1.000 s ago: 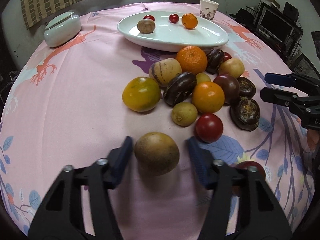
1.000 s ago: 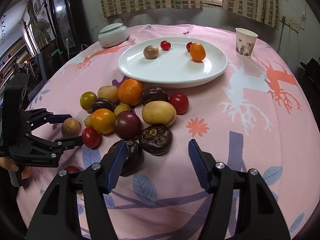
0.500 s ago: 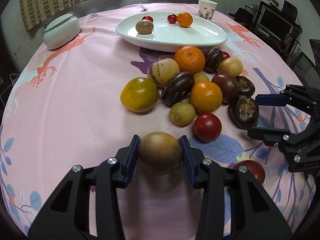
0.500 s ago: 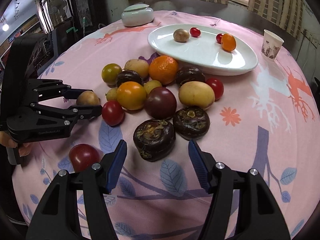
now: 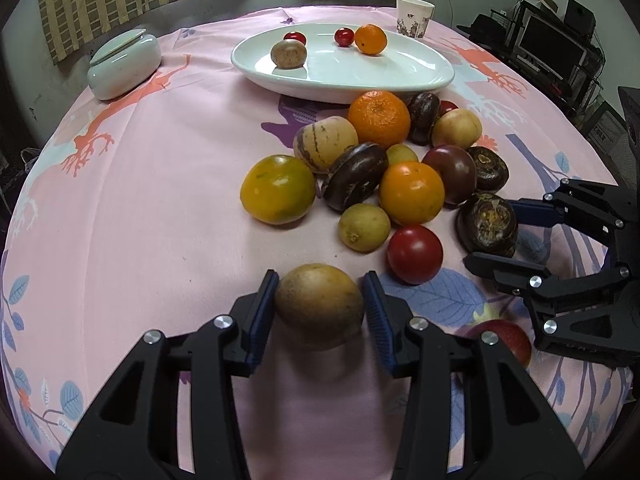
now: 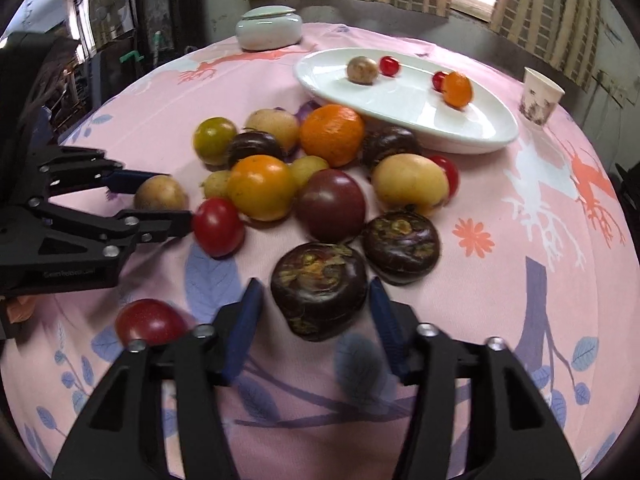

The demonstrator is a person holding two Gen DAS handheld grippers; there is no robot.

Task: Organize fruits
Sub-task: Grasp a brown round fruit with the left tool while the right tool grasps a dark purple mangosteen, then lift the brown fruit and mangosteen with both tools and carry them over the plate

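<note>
Left hand-held gripper [image 5: 320, 300] clamps the firm brown fruit [image 5: 319, 306] at its widest girth, near the plate [image 5: 436, 80], while right hand-held gripper [image 6: 314, 300] jaws are closing around the hard-shelled mangosteen [image 6: 319, 290].

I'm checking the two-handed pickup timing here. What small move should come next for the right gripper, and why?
Probably finish closing. The right gripper straddles the dark purple, rough-topped round fruit, jaws closing, with small gaps still showing at both blue pads. The left gripper already clamps the round tan-brown fruit, though its jaws are easing open slightly. Once gripped, both could go to the white oval plate.
</note>
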